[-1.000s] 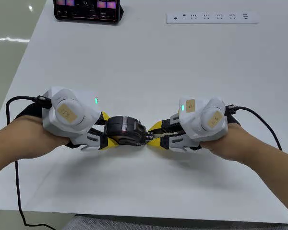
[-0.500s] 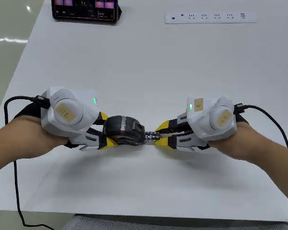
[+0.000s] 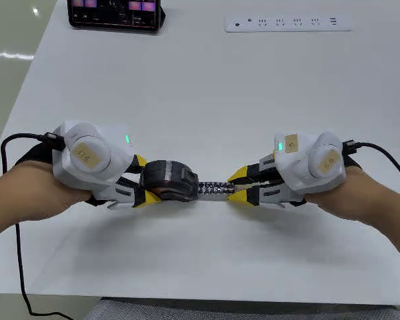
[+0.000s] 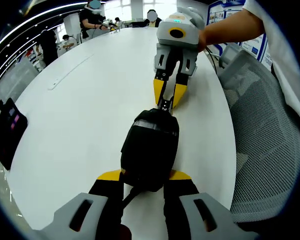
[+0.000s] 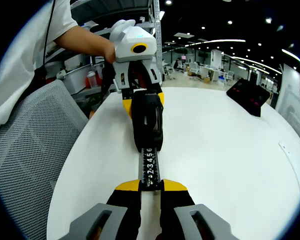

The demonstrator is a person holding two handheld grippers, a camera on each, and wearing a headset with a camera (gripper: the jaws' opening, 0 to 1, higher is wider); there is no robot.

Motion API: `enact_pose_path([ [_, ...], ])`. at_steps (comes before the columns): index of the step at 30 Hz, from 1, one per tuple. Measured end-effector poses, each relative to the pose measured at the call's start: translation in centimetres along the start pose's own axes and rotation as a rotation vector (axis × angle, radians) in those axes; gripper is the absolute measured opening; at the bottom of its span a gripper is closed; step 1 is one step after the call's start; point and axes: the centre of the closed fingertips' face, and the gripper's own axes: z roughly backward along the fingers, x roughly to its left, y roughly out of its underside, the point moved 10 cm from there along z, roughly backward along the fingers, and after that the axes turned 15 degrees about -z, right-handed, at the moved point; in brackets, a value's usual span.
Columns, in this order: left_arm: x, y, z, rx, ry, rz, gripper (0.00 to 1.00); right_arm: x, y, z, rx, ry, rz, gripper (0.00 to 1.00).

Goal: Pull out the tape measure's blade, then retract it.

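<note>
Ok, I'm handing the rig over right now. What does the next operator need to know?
Grippers: left claw is shut on the tape measure case, which sits low on the white table. The right claw is shut on the blade near its tip.
Done: a short length of blade is out, stretched straight between the claws.
Left: probably pull the blade further out, then retract it.

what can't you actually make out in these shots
- Hook of the blade: right gripper view, pinched inside the right claw.
- Rear of the tape measure: left gripper view, covered by the left claw.
- Screen of the dark device: head view, cut off by the top edge, too small to read.
</note>
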Motion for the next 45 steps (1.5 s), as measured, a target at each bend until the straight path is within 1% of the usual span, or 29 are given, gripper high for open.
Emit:
enact_pose_path([
  [18,-0.1,0.0,-0.1,-0.004,-0.002,0.006,0.25,0.1,1.2,2.6,0.033,0.02,0.008,0.09],
  [33,-0.2,-0.2,-0.1,0.001,-0.001,0.004,0.25,-0.5,2.7,4.5,0.055,0.036,0.0,0.09],
  [45,-0.2,-0.3,-0.1,0.004,-0.003,0.002,0.25,-0.5,3.6,5.9,0.069,0.05,-0.003,0.09],
])
